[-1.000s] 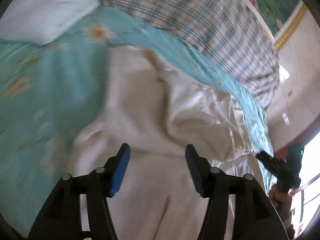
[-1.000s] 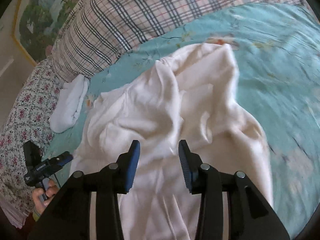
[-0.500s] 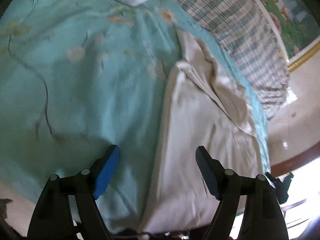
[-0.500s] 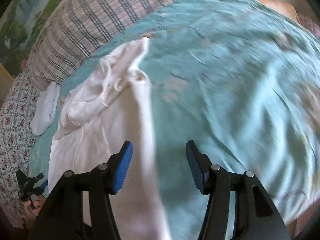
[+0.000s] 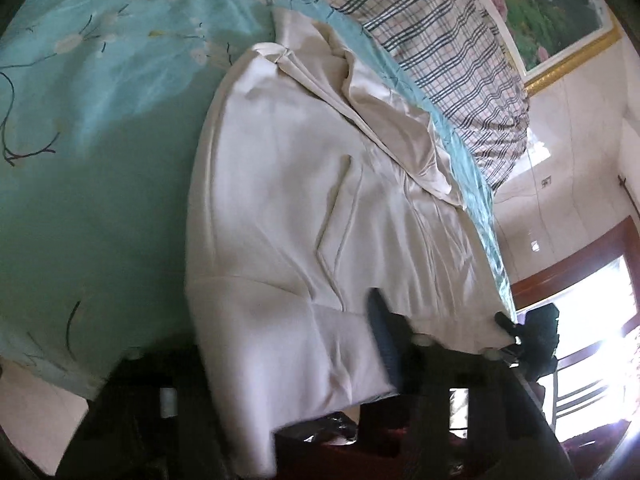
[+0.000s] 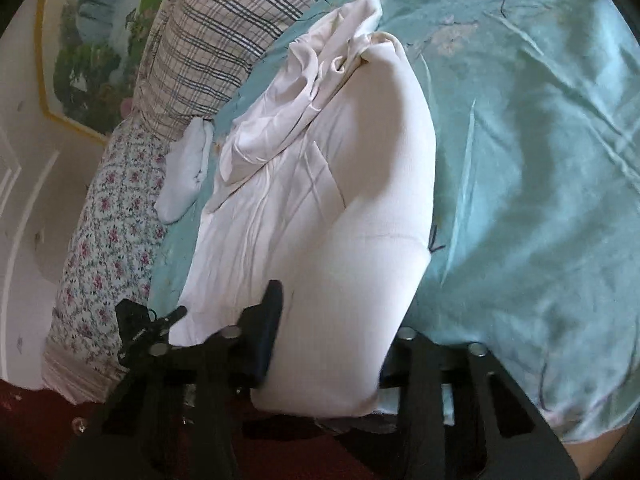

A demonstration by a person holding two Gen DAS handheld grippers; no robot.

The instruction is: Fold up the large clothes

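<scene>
— How does the garment (image 5: 288, 208) lie now?

— It is a cream-white piece, spread long on the bed (image 5: 100, 128). Its long axis runs from the near edge of the bed toward the plaid pillow (image 5: 448, 52). The far end is crumpled and bunched; the near end hangs over the bed's edge.

— And the tools?

— Both are low at the near edge, pointing along the garment toward the pillow. The left tool (image 5: 280, 364) has the near hem draped between its fingers. One blue pad (image 5: 382, 336) shows beside the cloth, the other is hidden under it, so I cannot tell if it grips. The right tool (image 6: 324, 344) is the same: cloth fills the gap, one dark pad (image 6: 270, 320) touches the fabric's left side, and its other finger is covered. Whether it pinches, I cannot tell.

— What else is around?

— The sheet is turquoise with a flower print. A small white folded cloth (image 6: 186, 172) lies beside the garment, near a floral cover (image 6: 108, 248). On the wall hangs a gold-framed landscape painting (image 5: 556, 12) — and a bright window (image 5: 600, 320) is to the right. The floor (image 6: 36, 428) looks dark red.
</scene>
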